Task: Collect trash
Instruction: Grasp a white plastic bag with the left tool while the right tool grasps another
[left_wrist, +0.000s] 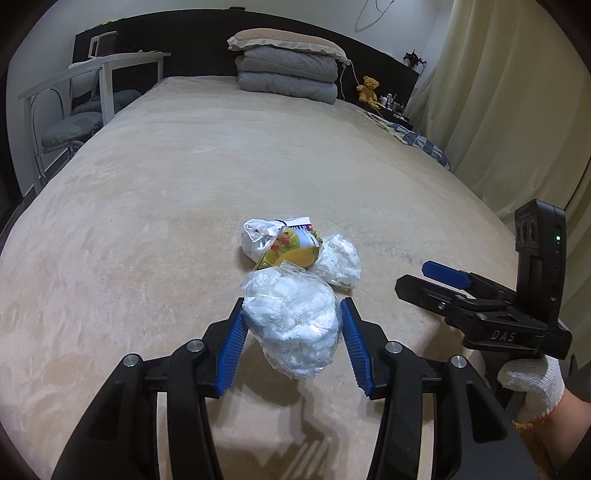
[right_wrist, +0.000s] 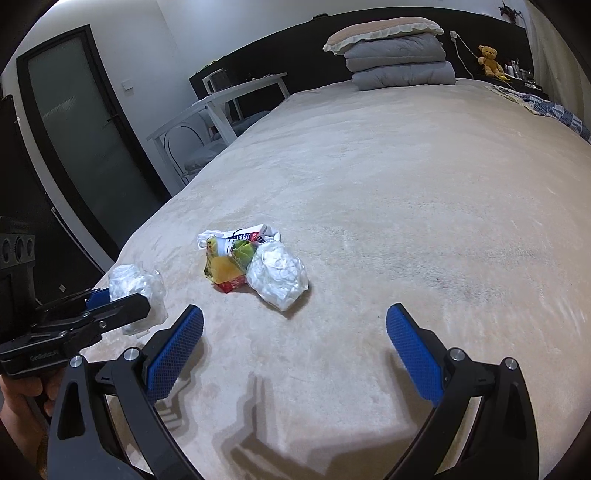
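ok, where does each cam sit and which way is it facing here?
Left wrist: on the left gripper, looking along the bed toward the pillow; own fingers flank a clear bag of tissue; right gripper and gloved hand at right.
Right wrist: on the open right gripper, facing the same way; left gripper at left.
Shared: trash pile, folded duvet, teddy bear.

The yellow snack wrapper (left_wrist: 291, 251) is covering most of the white bag (left_wrist: 258, 236) behind it, and the print is too small to read. In the right wrist view, the left gripper (right_wrist: 110, 299) is hiding part of the clear bag (right_wrist: 136, 284).
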